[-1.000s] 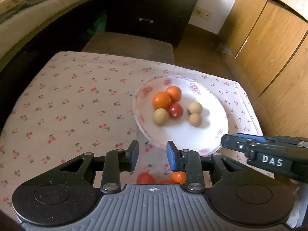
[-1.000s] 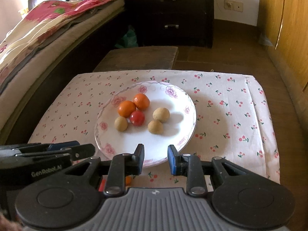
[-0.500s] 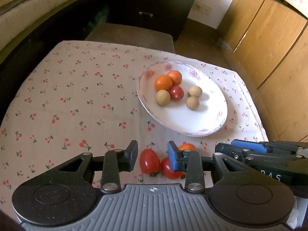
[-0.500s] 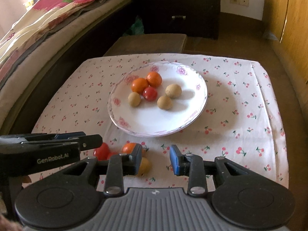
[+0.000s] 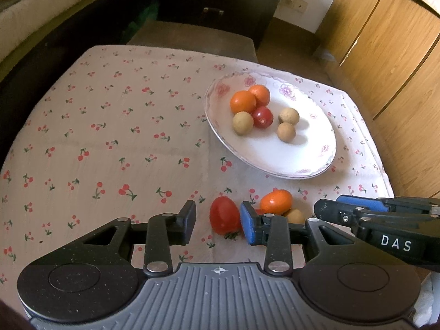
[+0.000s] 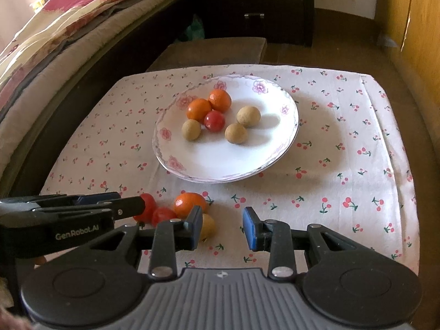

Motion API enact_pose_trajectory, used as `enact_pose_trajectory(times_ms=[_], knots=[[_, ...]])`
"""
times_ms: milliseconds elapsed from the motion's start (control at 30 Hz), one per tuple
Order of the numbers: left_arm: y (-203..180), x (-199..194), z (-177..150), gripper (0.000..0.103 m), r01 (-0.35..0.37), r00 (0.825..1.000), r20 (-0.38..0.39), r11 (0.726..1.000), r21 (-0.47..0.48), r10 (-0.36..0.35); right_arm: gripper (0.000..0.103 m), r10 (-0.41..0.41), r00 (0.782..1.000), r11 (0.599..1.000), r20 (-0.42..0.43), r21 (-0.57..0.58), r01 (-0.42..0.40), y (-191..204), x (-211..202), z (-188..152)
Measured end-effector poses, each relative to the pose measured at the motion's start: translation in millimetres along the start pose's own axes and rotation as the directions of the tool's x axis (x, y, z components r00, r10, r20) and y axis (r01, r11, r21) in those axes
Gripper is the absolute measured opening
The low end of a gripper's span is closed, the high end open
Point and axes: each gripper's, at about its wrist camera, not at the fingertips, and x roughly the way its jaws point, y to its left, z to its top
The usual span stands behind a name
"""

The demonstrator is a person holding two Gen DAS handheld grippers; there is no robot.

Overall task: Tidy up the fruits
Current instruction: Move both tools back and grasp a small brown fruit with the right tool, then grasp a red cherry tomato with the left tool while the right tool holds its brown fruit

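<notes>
While the left gripper (image 5: 218, 225) is hanging low over the cherry-print tablecloth (image 5: 115, 143), its jaws are standing apart with nothing pinched, and a red tomato (image 5: 224, 218) is lying on the cloth in the gap, close against the blue pad of the right-hand finger. Just beyond that finger, an orange fruit (image 5: 275, 201) and a small tan fruit (image 5: 294, 216) are sitting beside it, with a second red tomato (image 6: 162, 215) showing in the right wrist view. The right gripper (image 6: 222, 228) is hovering alongside, jaws likewise parted and empty, bare cloth between them; the tan fruit is peeking out at its left finger. Further back, the white floral plate (image 6: 277, 148) is resting on the cloth, carrying two orange fruits (image 6: 199, 109), one red tomato and three tan fruits (image 6: 236, 133) grouped toward its far left. Beyond the table, a dark chest of drawers (image 6: 255, 2) and a bed (image 6: 55, 44) are sitting in the background.
</notes>
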Motion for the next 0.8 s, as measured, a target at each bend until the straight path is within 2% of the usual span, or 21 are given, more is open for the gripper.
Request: enact_pose_trajectory(times_ms=[300, 567, 800], knots=[[0, 10, -1, 0.046, 0.004, 1.0, -0.023, 1.0, -0.013, -0.005, 0.034, 0.013, 0.999, 1.0, -0.032, -0.017, -0.014, 9, 12, 0], [10, 7, 1, 0.049, 0.005, 1.0, -0.01, 0.999, -0.038, -0.005, 0.034, 0.002, 0.997, 0.999, -0.08, -0.032, -0.005, 19, 34, -4], [9, 9, 2, 0.05, 0.011, 1.0, -0.013, 0.999, -0.045, -0.011, 0.033, -0.009, 0.998, 0.999, -0.067, -0.041, 0.007, 18, 36, -5]])
